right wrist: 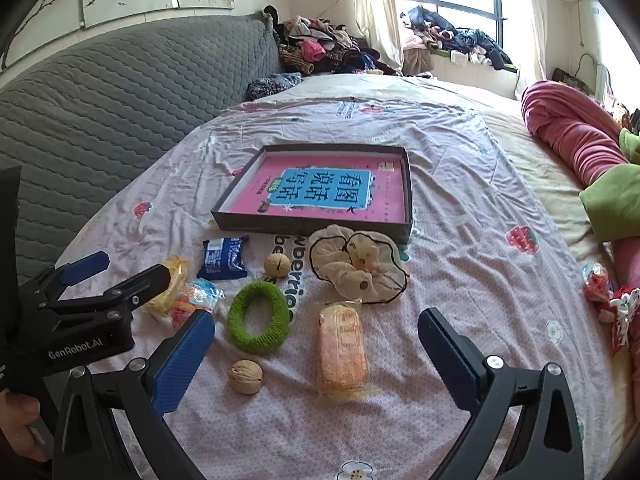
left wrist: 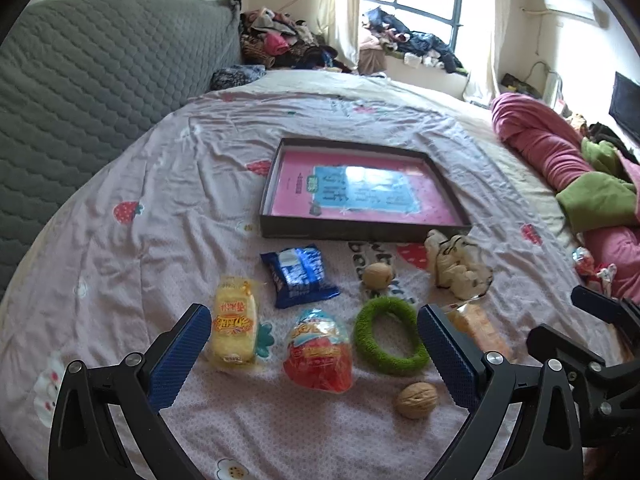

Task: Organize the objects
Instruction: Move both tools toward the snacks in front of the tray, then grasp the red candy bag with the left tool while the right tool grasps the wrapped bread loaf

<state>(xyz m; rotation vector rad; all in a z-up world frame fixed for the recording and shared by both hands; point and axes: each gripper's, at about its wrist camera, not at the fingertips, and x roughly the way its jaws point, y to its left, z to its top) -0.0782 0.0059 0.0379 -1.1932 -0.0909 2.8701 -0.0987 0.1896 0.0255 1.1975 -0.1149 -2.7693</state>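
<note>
Left hand-held gripper (left wrist: 314,338): wide, empty, over snack packs (left wrist: 318,350).
Right hand-held gripper (right wrist: 316,340): wide, empty, over wafer pack (right wrist: 342,350).
Tray (right wrist: 308,222): mid-bed (right wrist: 460,160), behind the clutter.
</note>
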